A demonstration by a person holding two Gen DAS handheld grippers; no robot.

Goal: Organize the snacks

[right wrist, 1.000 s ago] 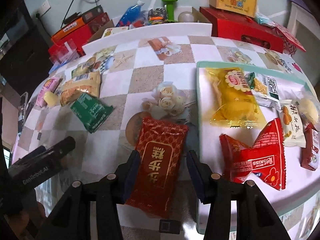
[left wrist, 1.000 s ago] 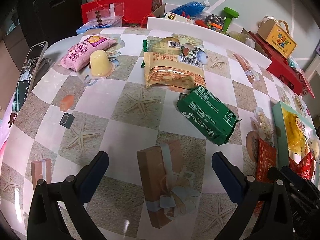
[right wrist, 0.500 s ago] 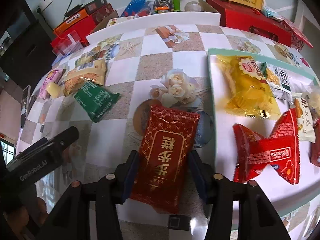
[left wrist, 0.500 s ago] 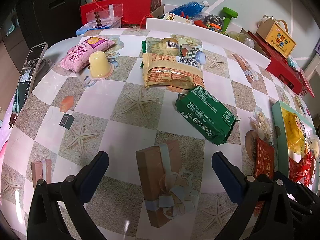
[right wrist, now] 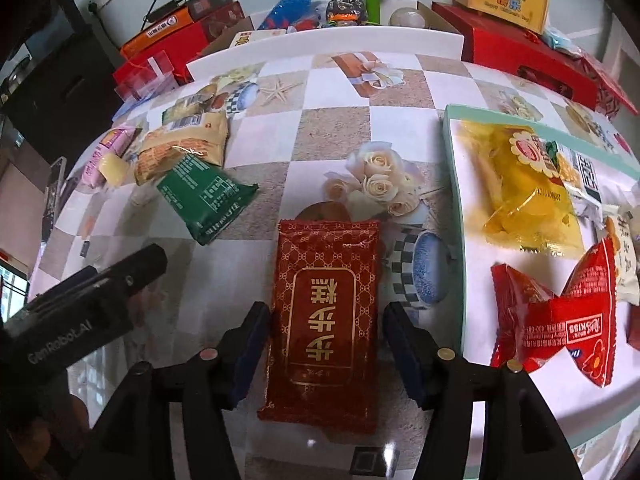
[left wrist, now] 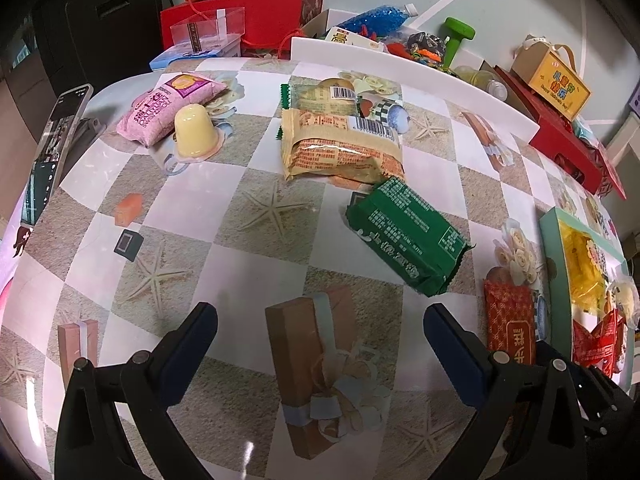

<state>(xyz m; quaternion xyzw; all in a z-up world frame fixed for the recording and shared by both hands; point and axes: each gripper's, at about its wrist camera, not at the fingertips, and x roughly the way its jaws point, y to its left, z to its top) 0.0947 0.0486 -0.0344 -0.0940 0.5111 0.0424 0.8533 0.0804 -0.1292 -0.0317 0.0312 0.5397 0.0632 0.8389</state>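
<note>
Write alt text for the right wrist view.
The right gripper straddles a red snack packet lying flat on the checkered table, jaws just opening and clear of it. A tray of snacks sits right; a green packet left.

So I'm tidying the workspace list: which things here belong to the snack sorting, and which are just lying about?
Part of the job:
dark red foil packet
green foil packet
tan wafer bag
pink packet
yellow jelly cup
teal-rimmed white tray

Lying about:
green dumbbell
blue bottle
red gift boxes
phone
</note>
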